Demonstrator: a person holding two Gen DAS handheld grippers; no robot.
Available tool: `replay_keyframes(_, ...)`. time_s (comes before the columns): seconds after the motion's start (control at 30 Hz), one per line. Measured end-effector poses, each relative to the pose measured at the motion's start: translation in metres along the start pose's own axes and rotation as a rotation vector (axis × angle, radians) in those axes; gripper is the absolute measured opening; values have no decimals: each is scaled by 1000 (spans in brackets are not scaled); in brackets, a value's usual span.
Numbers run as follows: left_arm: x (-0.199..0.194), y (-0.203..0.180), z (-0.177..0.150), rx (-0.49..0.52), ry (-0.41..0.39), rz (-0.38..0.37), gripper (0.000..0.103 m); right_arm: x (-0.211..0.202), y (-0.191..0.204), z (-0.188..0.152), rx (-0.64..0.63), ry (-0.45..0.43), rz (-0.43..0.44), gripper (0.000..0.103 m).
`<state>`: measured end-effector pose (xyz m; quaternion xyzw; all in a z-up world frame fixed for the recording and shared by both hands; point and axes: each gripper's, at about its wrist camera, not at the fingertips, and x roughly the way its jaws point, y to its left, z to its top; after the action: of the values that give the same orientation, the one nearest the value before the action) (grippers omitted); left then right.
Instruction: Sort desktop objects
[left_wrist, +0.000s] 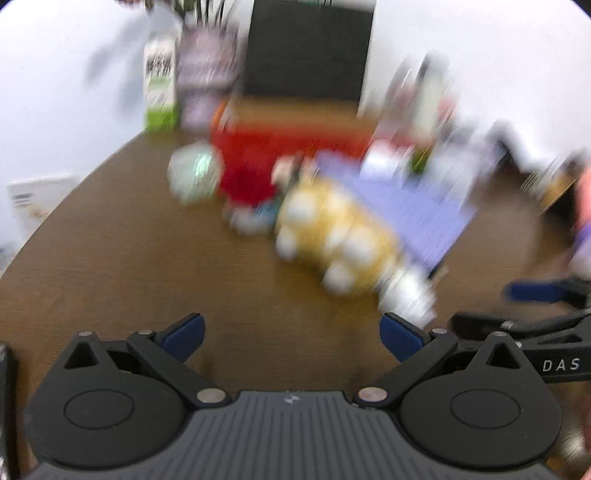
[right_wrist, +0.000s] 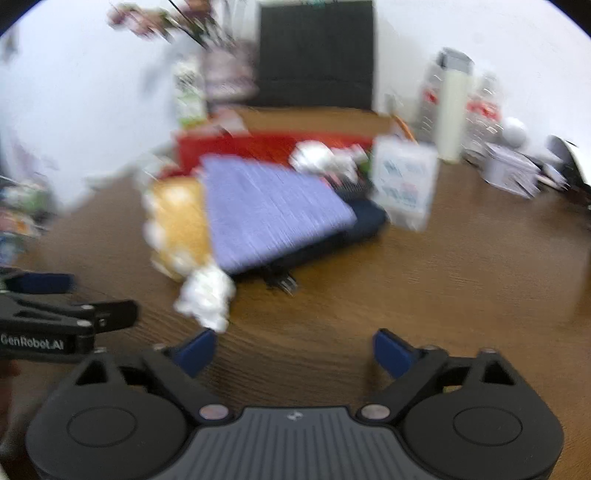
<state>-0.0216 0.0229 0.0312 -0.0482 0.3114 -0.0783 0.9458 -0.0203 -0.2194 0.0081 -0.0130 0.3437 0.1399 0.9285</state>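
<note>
Both views are motion-blurred. A yellow bag of white round items (left_wrist: 332, 229) lies mid-table, also in the right wrist view (right_wrist: 177, 225). A purple notebook (left_wrist: 406, 199) (right_wrist: 269, 206) lies beside it on a dark book (right_wrist: 347, 229). A crumpled white paper (left_wrist: 406, 291) (right_wrist: 207, 295) lies at the bag's near end. A red box (left_wrist: 258, 162) (right_wrist: 251, 146) stands behind. My left gripper (left_wrist: 291, 338) is open and empty above the table. My right gripper (right_wrist: 291, 350) is open and empty, the crumpled paper just beyond its left finger.
A green-white carton (left_wrist: 159, 85), a vase and a black chair back (left_wrist: 306, 48) stand at the far edge. A white packet (right_wrist: 404, 181), bottles (right_wrist: 452, 110) and a grey box (right_wrist: 513, 173) stand right. A round greenish thing (left_wrist: 194, 173) lies left of the red box.
</note>
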Motion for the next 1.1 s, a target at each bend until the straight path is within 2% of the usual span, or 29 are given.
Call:
replay_keyframes(0.1,-10,14,30,-31,-103,16,103,-22,-11,24,1,-127,63,91)
replay_keyframes(0.17,4,21,62,-43,-175,124,103,-18,-12,48,-17,-196,48,91)
replay_keyframes(0.23,30,30,87,-90,-223,289,102,5,-11,78,-26,-231,3,85)
replay_keyframes(0.27,49,38,99,-107,-209,316,98,20,-11,93,-19,-230,-24,75)
replay_keyframes(0.3,69,48,109,-110,-172,325,87,38,-11,108,-23,-215,-35,70)
replay_keyframes(0.33,86,57,117,-131,-115,340,83,53,-10,120,-26,-204,-31,62)
replay_keyframes(0.43,120,78,126,-180,-31,308,69,103,-11,141,-42,-120,-86,53)
replay_keyframes(0.47,128,82,127,-173,-11,299,67,118,-13,146,-25,-87,-110,45)
replay_keyframes(0.5,136,84,127,-158,3,281,63,128,-16,147,-5,-65,-118,42)
replay_keyframes(0.53,143,82,125,-146,26,272,58,137,-18,148,0,-58,-119,35)
replay_keyframes(0.57,150,82,123,-130,54,261,43,145,-20,150,9,-50,-118,26)
replay_keyframes(0.6,153,83,122,-122,60,270,38,146,-20,148,13,-46,-103,18)
replay_keyframes(0.63,149,82,122,-121,41,270,36,145,-20,148,19,-49,-87,16)
replay_keyframes(0.73,133,81,124,-140,16,232,31,124,-14,150,-4,-118,-56,11)
replay_keyframes(0.9,85,59,135,-125,-111,212,31,63,-17,163,34,-228,20,11)
replay_keyframes(1.0,52,34,122,-108,-136,176,31,27,-12,148,37,-270,14,11)
replay_keyframes(1.1,26,8,95,-85,-126,124,31,-2,-6,117,53,-279,19,11)
